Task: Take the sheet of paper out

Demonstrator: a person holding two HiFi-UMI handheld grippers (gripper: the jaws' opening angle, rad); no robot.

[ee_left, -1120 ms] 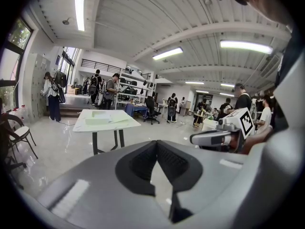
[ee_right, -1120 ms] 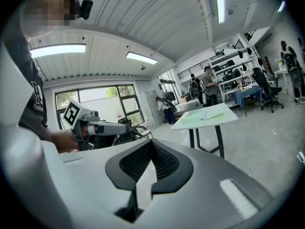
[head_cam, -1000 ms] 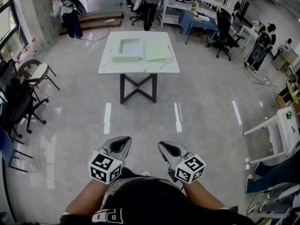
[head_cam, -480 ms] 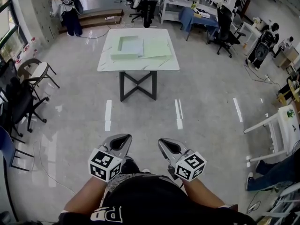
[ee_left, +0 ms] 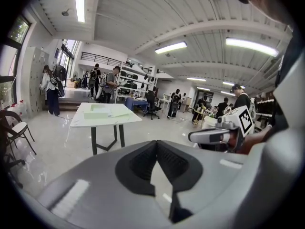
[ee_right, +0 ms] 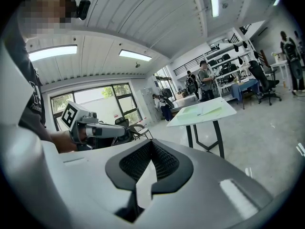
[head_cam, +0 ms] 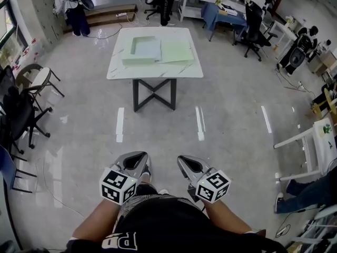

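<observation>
Table [head_cam: 152,71] shifted up-frame; left tongs [head_cam: 135,162], right tongs [head_cam: 189,165] closed, holding nothing; paper [head_cam: 177,50] indistinct.

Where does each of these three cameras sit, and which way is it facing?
Head view: on the person's head, looking down and forward; shows left gripper, right gripper, forearms.
Left gripper view: on that gripper, facing past its shut jaws; right gripper shows.
Right gripper view: likewise; left gripper shows.
Shared: all three see the table.

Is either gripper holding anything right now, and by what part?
Nothing is held. The left gripper and the right gripper both have their jaws together on nothing, well short of the white square table where the pale green paper sheet lies.
</observation>
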